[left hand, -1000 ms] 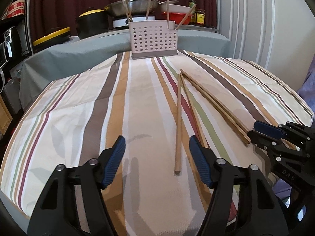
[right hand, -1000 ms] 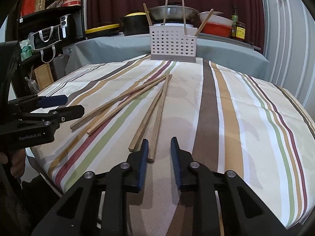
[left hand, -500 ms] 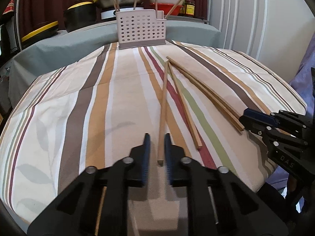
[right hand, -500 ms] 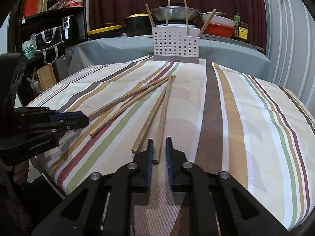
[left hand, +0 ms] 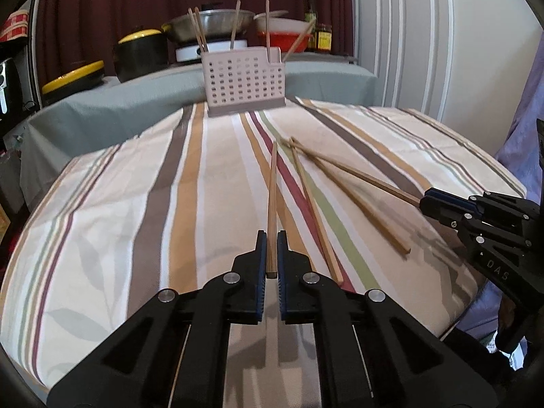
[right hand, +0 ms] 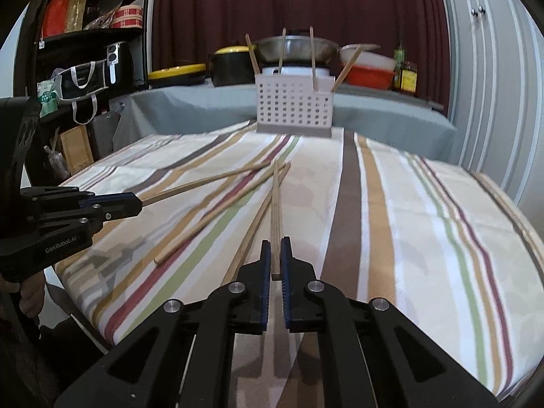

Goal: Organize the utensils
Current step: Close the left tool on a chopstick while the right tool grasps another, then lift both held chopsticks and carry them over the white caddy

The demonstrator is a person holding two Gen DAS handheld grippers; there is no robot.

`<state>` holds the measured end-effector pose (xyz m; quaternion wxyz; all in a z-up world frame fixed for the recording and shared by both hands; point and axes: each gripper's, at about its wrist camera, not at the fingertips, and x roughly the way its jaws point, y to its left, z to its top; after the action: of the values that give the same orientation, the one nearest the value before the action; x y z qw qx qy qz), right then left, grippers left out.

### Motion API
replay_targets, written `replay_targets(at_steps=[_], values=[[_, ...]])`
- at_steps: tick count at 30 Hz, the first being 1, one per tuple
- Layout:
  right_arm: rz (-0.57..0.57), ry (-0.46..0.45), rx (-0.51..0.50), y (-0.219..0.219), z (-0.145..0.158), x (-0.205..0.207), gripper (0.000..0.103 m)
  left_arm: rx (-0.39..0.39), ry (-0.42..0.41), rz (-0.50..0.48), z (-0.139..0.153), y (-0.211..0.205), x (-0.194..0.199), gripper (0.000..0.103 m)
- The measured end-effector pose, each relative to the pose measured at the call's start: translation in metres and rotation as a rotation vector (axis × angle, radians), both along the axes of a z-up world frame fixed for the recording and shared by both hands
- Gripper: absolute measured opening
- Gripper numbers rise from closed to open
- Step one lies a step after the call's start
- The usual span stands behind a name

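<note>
Inspecting the left wrist view, we find the left gripper (left hand: 268, 251) clamped on the near end of a chopstick (left hand: 272, 197), which runs toward 12 o'clock over the striped tablecloth (left hand: 136, 204). The right gripper (right hand: 275, 255) is likewise closed on a second chopstick (right hand: 275, 210); its butt end shows just inside the pads. Two loose chopsticks (left hand: 316, 210) (left hand: 360, 200) lie between the held ones, their far tips crowded together, so we cannot tell which overlaps which. The perforated holder (left hand: 244, 81) stands at 12 o'clock near the cloth's far edge with several sticks upright or leaning in it; its compartments cannot be told apart. A hand (right hand: 30, 292) shows at 9 o'clock, mostly cut off.
</note>
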<state>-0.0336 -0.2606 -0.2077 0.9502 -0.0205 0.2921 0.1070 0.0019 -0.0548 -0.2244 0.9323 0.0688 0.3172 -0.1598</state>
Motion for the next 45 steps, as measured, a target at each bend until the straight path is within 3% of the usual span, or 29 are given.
replay_targets(at_steps=[19, 28, 45], values=[[-0.006, -0.244, -0.031, -0.002, 0.081, -0.011, 0.006, -0.068, -0.191, 0.058, 0.07, 0.029, -0.018, 0.006], [-0.01, -0.316, -0.027, -0.007, 0.114, -0.005, 0.006, -0.085, -0.267, 0.101, 0.108, 0.045, -0.022, 0.006], [0.0, -0.336, 0.0, -0.008, 0.132, 0.059, 0.006, -0.08, -0.258, 0.136, 0.138, 0.057, 0.023, 0.006]])
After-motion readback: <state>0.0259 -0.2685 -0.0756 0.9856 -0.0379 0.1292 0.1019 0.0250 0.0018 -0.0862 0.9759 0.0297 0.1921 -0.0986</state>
